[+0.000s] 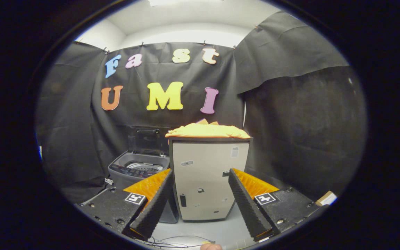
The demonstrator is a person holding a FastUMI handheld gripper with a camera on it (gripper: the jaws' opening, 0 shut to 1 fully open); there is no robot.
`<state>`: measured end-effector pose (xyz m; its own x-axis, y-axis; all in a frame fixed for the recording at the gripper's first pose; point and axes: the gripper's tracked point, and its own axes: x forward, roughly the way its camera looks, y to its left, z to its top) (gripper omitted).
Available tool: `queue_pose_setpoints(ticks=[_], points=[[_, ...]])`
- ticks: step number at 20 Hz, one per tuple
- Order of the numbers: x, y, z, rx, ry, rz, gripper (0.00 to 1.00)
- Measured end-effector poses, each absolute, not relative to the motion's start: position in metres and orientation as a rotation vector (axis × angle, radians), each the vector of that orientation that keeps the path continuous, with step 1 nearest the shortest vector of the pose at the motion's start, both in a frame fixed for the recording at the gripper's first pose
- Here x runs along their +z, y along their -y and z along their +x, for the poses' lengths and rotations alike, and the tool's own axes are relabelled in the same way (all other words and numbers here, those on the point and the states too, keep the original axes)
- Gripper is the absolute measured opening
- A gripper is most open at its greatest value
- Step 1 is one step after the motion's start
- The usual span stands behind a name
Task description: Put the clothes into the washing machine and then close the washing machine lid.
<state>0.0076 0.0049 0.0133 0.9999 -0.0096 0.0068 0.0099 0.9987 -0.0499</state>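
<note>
Opening step, clothes not yet grasped. Gripper (pixel 200 205) fingers spread wide, empty, short of tall beige plastic bin (pixel 208 180). Yellow-orange cloth pile (pixel 207 131) heaped atop bin. Grey top-loading washing machine (pixel 138 168) just beside bin, lid (pixel 148 140) upright. Next: probably rise to bin top, pinch cloth.

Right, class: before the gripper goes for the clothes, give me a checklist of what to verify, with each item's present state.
1. Gripper open, holding nothing: ok.
2. Yellow clothes on top of the cabinet, beyond the fingers: ok.
3. Washing machine lid raised: ok.
4. Drum free of other items: cannot tell.
5. Washing machine beside the cabinet: ok.
6. Cables on the floor below the fingers, possible snag: not ok.
</note>
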Motion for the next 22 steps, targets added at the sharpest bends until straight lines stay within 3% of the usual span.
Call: queue_pose_setpoints(ticks=[10, 17, 22], points=[[0.038, -0.016, 0.033, -0.005, 0.033, -0.072, 0.99], [0.111, 0.004, 0.107, -0.053, 0.076, -0.076, 0.99], [0.149, 0.008, 0.181, -0.011, 0.066, -0.103, 0.99]])
